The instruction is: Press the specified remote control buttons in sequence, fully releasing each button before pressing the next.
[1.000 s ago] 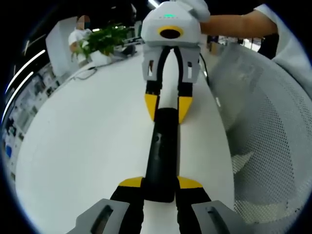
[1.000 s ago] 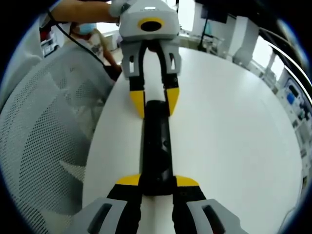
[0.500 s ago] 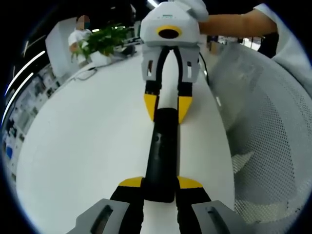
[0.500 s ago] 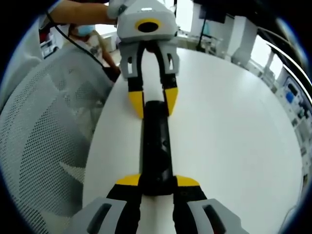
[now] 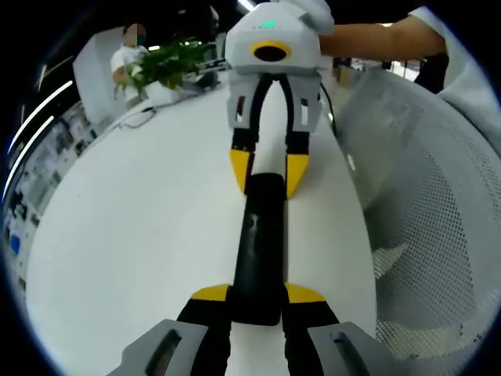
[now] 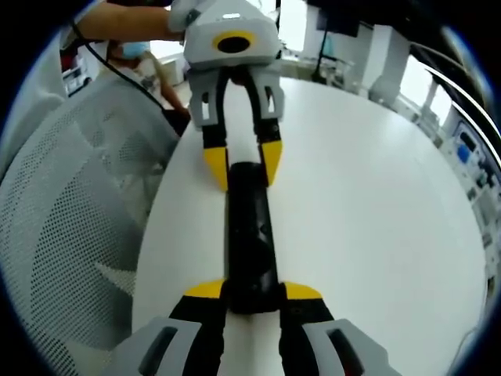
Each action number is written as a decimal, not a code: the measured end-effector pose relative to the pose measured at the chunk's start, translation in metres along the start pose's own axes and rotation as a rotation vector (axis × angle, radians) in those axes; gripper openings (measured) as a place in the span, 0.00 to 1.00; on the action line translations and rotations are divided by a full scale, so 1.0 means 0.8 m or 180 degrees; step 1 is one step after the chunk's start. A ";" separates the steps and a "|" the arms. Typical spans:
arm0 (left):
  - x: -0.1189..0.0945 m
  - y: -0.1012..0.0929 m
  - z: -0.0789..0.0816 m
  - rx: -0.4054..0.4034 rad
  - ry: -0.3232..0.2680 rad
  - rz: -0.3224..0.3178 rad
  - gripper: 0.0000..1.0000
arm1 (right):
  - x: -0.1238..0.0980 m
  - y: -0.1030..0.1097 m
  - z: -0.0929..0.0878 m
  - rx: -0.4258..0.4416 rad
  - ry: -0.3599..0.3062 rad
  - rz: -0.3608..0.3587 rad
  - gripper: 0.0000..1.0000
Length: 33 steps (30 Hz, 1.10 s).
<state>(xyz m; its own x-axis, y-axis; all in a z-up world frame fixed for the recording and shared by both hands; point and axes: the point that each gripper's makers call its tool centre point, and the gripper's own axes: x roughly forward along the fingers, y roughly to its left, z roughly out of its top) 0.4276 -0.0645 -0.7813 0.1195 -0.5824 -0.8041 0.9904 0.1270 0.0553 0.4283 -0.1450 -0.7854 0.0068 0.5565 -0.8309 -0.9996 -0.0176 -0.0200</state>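
a long, slim black plastic remote control (image 5: 259, 249) lies flat on the round white tabletop (image 5: 133, 235), and the two grippers face each other along it, one at each end. in the left gripper view, the left gripper (image 5: 257, 296) has its yellow-tipped black jaws closed onto the near end of the remote, one tip pressed against each long side. at the far end the right gripper (image 5: 268, 172), white-bodied with a yellow ring on its front, comes down with its yellow tips straddling the remote's end; they sit right against its corners, though i cannot tell how firmly they bear on it.

the right gripper view gives the same scene from the other end. the right gripper (image 6: 252, 294) has its jaws drawn in on the black remote (image 6: 249, 235), tips touching both sides of the end nearest them, and the left gripper (image 6: 241, 164) stands beyond the far end with its tips hugging that end. small raised buttons show faintly on the remote's top face, midway between the two pairs of jaws, too dim to read.

beside the jaws, off the table edge, is a white mesh chair back (image 5: 427, 227). beyond the far gripper a green leafy potted plant (image 5: 166, 64) stands on the table, and a person's bare forearm (image 5: 368, 39) reaches to the far gripper.
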 end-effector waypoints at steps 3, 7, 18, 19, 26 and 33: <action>0.000 0.001 0.000 0.0002 0.0008 -0.0014 0.23 | 0.000 0.000 -0.001 0.0006 -0.0004 -0.0002 0.25; 0.000 0.001 -0.001 0.0005 0.0008 -0.0033 0.23 | -0.004 0.000 -0.003 0.0015 0.0015 -0.0020 0.30; 0.000 0.000 0.001 0.0031 0.0018 -0.0047 0.23 | -0.034 -0.002 0.008 -0.0071 -0.0086 -0.0219 0.26; 0.000 -0.001 0.001 0.0032 0.0019 -0.0046 0.23 | -0.036 -0.003 0.008 -0.0102 -0.0089 -0.0242 0.23; 0.000 -0.001 0.002 0.0037 0.0030 -0.0046 0.23 | -0.047 -0.003 0.010 -0.0207 -0.0102 -0.0303 0.15; 0.000 0.000 0.001 0.0038 0.0041 -0.0042 0.23 | -0.050 -0.004 0.003 -0.0222 -0.0040 -0.0328 0.13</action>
<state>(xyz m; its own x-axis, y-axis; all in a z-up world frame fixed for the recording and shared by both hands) 0.4277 -0.0657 -0.7809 0.1056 -0.5736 -0.8123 0.9926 0.1098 0.0515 0.4310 -0.1653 -0.7503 0.1087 0.5687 -0.8153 -0.9894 -0.0173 -0.1440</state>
